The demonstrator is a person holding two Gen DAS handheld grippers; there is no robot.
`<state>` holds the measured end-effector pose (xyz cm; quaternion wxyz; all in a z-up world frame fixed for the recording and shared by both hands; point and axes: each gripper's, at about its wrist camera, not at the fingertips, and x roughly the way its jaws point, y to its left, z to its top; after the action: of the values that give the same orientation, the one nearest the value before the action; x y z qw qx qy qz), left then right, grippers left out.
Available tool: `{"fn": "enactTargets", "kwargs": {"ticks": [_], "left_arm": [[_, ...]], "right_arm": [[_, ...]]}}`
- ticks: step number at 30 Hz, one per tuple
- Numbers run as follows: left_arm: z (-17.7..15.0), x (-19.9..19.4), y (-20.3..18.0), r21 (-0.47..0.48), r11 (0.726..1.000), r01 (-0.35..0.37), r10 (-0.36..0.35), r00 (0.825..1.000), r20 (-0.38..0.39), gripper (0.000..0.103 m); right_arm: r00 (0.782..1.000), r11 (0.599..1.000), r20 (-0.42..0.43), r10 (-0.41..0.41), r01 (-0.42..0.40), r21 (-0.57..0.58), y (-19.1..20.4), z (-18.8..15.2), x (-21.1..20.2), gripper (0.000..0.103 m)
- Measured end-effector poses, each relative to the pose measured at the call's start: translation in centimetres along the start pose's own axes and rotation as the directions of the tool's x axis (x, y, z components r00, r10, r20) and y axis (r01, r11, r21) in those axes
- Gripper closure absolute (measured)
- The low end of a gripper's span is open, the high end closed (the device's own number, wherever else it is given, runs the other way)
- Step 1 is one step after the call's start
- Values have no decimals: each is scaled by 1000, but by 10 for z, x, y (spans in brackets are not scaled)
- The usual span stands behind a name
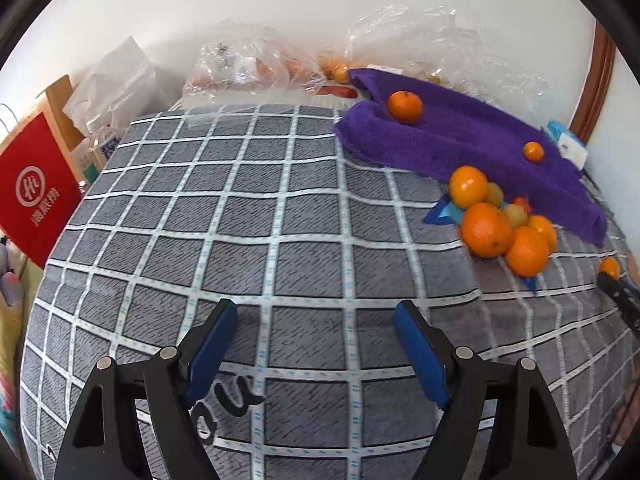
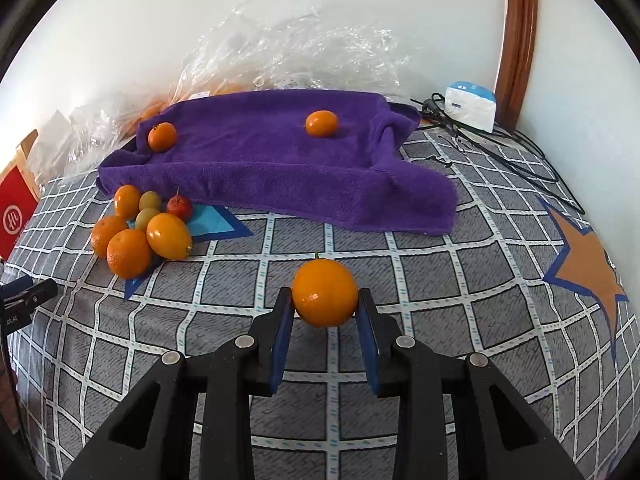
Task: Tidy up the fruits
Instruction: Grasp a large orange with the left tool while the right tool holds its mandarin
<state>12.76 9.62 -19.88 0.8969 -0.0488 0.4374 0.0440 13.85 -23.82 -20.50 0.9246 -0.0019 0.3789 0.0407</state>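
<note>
My right gripper [image 2: 325,300] is shut on an orange [image 2: 325,293], held just above the checked bedspread [image 2: 440,288]; the orange also shows at the far right of the left wrist view [image 1: 609,267]. A pile of oranges and small green and red fruits [image 2: 144,228] lies to the left on a blue star patch; it shows in the left wrist view [image 1: 500,224]. Two small oranges [image 2: 162,136] [image 2: 321,123] rest on a purple towel [image 2: 280,168]. My left gripper [image 1: 316,316] is open and empty over the bedspread [image 1: 240,220], well left of the pile.
Clear plastic bags with more fruit [image 1: 248,68] lie against the wall behind the towel [image 1: 460,136]. A red paper bag [image 1: 36,196] stands off the left edge. A white and blue box [image 2: 470,106] and black cables [image 2: 500,148] lie at the back right.
</note>
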Motion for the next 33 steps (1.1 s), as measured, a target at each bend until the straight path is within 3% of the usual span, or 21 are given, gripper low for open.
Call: {"fn": "enactTargets", "kwargs": {"ticks": [10,14,22,28,32,33], "left_arm": [[17,-5,-20,-33,984,177,-178,984,-15,24],[23,-1,-40,-13,977,211,-211,978,-6,26],[36,19,-73,40,985,167,-165,985,-41,37],[42,30,-82,46,982,184,-182,982,-45,37],[45,39,-92,69,985,157,-154,987,-47,38],[44,39,-95,88,985,148,-145,989,-43,45]], "right_arm": [[1000,999,16,21,-21,48,-13,2,5,72],[998,997,21,62,-62,43,-13,1,5,72],[997,996,9,79,-79,38,-13,1,7,72],[996,995,1,89,-89,47,-14,1,10,72],[996,996,-15,88,-87,37,-12,2,13,72],[996,996,-17,87,-86,34,-12,2,14,72]]}}
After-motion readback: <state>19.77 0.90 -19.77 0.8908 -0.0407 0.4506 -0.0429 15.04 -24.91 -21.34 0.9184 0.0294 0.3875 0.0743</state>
